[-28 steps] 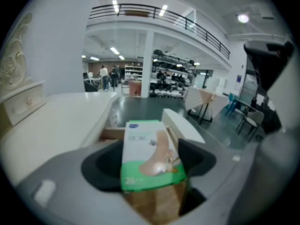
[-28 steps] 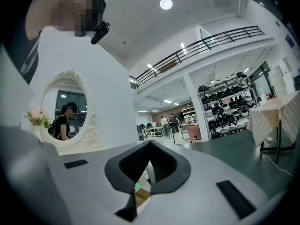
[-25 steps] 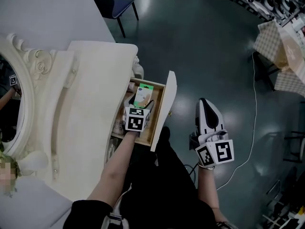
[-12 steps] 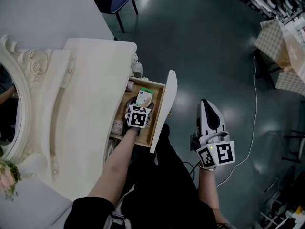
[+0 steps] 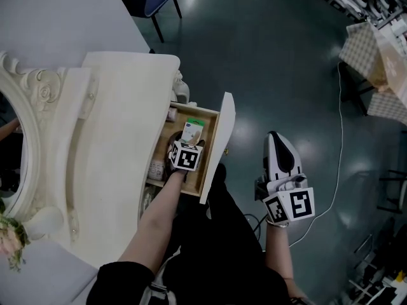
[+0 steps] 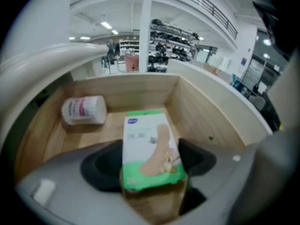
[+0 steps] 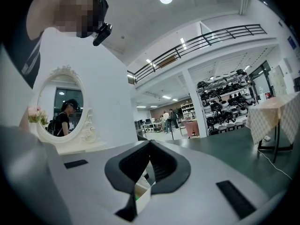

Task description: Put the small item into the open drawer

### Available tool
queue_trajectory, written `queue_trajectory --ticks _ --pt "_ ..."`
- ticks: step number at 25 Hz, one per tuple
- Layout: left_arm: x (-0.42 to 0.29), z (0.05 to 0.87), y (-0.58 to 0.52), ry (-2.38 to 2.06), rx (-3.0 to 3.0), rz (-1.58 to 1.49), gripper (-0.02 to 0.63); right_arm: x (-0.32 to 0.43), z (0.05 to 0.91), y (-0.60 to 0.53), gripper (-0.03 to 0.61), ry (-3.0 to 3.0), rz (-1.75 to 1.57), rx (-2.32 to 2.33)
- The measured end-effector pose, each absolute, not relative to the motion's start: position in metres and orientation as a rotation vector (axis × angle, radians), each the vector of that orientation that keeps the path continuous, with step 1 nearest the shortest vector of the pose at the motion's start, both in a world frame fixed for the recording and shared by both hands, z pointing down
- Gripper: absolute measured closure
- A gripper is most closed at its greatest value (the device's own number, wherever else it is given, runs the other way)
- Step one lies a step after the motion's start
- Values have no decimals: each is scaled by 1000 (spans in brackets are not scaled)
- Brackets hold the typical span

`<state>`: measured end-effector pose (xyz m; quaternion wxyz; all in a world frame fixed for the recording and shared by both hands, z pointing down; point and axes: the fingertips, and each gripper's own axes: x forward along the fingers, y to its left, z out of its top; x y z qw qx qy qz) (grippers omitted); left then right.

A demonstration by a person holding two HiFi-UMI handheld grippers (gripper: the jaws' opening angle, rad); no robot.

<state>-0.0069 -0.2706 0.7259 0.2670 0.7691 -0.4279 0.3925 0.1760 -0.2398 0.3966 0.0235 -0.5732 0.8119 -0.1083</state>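
A green-and-white plaster box [image 6: 149,153] is the small item, seen between the jaws in the left gripper view. My left gripper [image 6: 150,165] is shut on it, low inside the open wooden drawer [image 6: 199,114]. The box's far end points at the drawer's back wall. From the head view, the left gripper [image 5: 186,150] sits over the drawer [image 5: 219,146] with the box [image 5: 191,131] poking out ahead of it. My right gripper [image 5: 275,140] hangs to the right of the drawer front, above the dark floor, shut and holding nothing. Its pads [image 7: 161,165] meet at the tips.
A white jar with a pink label [image 6: 84,110] lies on its side at the drawer's back left. The cream dressing table [image 5: 121,138] carries an oval mirror [image 5: 19,151]. A chair [image 5: 152,2] stands beyond it. A cable [image 5: 337,138] runs along the floor near a cloth-covered table [image 5: 375,62].
My left gripper has gone lower and slightly further into the drawer with the box. The right gripper has stayed where it was.
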Motion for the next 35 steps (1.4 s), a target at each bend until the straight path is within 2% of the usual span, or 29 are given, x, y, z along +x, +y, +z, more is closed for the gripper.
queue_trajectory --ticks 8,12,17,25,35 --pt "-7 679 -283 -1243 2147 918 233 170 391 -236 581 2514 -319 -1743" --pt "-7 623 -295 -1345 2258 780 280 161 387 -232 581 2523 -303 -1708" --pt "-13 549 -301 -1468 2359 590 378 151 380 -226 581 2535 -273 -1675" --pt "-28 463 -285 -1544 2464 344 494 138 368 -214 581 2535 -215 -1650" --pt "-44 412 -254 -1570 2531 204 569 127 357 -198 581 2528 -170 -1655"
